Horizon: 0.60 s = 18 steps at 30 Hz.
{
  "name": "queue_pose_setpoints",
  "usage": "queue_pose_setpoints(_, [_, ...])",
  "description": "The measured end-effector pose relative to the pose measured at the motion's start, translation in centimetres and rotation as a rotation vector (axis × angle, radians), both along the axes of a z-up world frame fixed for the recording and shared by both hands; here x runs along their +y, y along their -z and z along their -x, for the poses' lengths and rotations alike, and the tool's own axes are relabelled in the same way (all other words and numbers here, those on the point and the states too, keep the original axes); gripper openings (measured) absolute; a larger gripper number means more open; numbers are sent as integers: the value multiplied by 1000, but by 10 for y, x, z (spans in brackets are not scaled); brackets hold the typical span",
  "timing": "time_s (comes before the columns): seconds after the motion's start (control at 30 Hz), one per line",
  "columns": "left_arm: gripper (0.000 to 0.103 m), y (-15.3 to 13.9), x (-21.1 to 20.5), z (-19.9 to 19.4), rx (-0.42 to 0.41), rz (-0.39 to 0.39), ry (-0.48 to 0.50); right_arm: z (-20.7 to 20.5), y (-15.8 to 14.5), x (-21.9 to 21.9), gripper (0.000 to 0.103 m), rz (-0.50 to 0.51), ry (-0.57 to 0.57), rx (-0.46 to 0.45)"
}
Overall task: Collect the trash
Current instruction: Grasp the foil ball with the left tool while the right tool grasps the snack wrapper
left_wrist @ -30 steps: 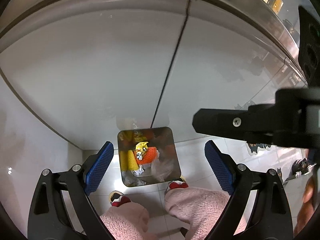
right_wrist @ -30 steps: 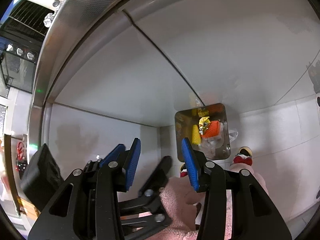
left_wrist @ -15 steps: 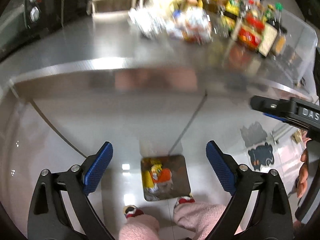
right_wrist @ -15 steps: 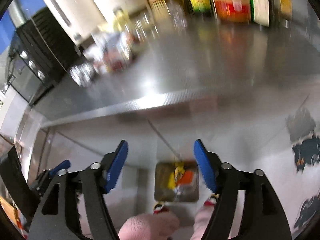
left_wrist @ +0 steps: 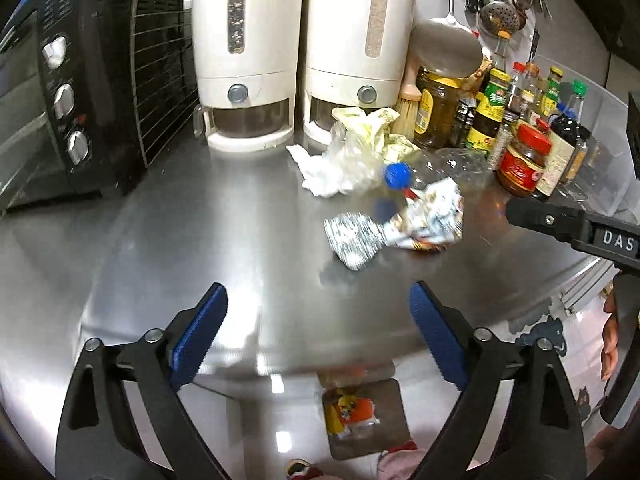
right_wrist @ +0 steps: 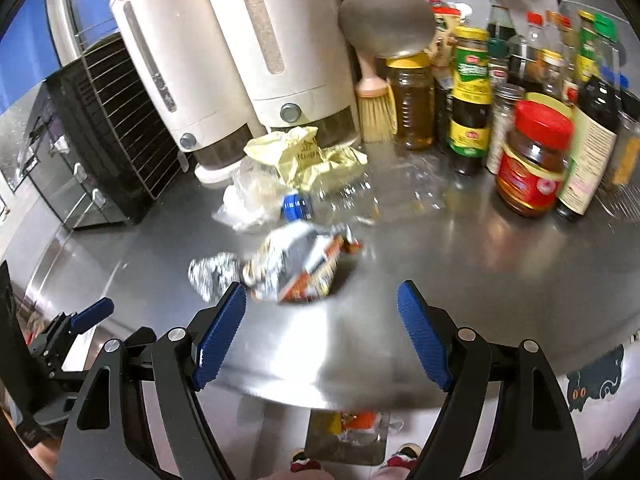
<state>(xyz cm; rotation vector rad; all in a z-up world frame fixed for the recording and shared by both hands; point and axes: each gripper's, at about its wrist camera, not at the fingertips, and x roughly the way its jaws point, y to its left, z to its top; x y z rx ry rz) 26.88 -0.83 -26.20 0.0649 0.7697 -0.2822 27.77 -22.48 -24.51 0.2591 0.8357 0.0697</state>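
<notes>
Trash lies on the steel counter (left_wrist: 200,240): a foil ball (left_wrist: 352,238), a crumpled snack wrapper (left_wrist: 432,220), a crushed clear bottle with blue cap (left_wrist: 398,174), a white tissue with clear plastic (left_wrist: 332,172) and a yellow bag (left_wrist: 372,128). The right wrist view shows the foil ball (right_wrist: 212,274), wrapper (right_wrist: 304,266), blue cap (right_wrist: 296,206) and yellow bag (right_wrist: 308,158). My left gripper (left_wrist: 318,338) is open and empty above the counter's near edge. My right gripper (right_wrist: 322,340) is open and empty, just short of the wrapper. A bin with trash (left_wrist: 360,420) stands on the floor below.
Two white dispensers (left_wrist: 248,52) stand at the back, a black oven (left_wrist: 60,80) at left. Jars and sauce bottles (left_wrist: 524,160) crowd the back right. A brush (right_wrist: 374,108) and ladle (right_wrist: 384,24) lean by the jars. The right gripper's body (left_wrist: 580,232) reaches in from the right.
Both grippers have swung up from over the floor bin to face the countertop. The right gripper's jaws have opened wider. The trash on the counter has come into view.
</notes>
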Motion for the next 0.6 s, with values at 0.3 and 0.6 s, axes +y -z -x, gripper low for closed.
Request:
queue_pose_setpoints(0.3, [78,13,-23,-46,25,-13,56,-56,31,5,79,-52,19,83])
queue_pose_setpoints(0.6, [69,40,-31,-73,84,-2,78,-76,49,19,78,-55,2,109])
